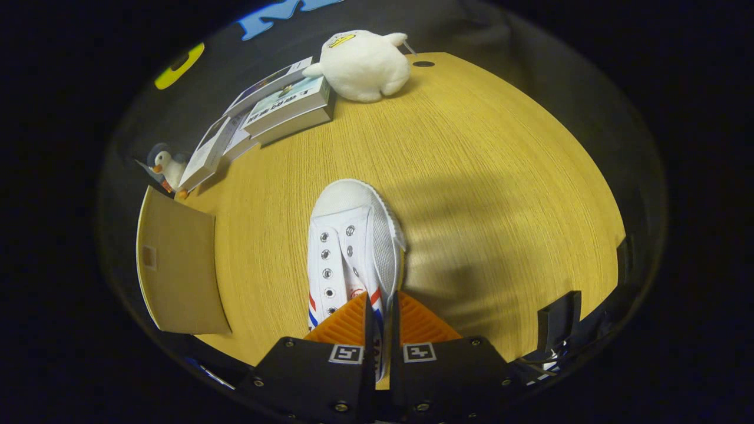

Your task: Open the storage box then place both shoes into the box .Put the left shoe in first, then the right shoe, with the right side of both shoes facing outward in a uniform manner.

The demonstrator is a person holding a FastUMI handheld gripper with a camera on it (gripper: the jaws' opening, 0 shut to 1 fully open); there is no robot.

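Observation:
A white canvas shoe with metal eyelets and red and blue side stripes points away from me over the wooden table. My gripper is shut on the shoe, its two fingers pinching the right side wall of the shoe near the opening. The shoe's heel is hidden behind the fingers. Whether the sole rests on the table or hangs just above it I cannot tell. To the left of the shoe is a tan cardboard flap, seemingly the storage box's lid or side.
Beyond the shoe, at the table's far side, sits a white plush duck next to a stack of books. A small penguin toy stands left of the books. A black clamp is at the table's right edge.

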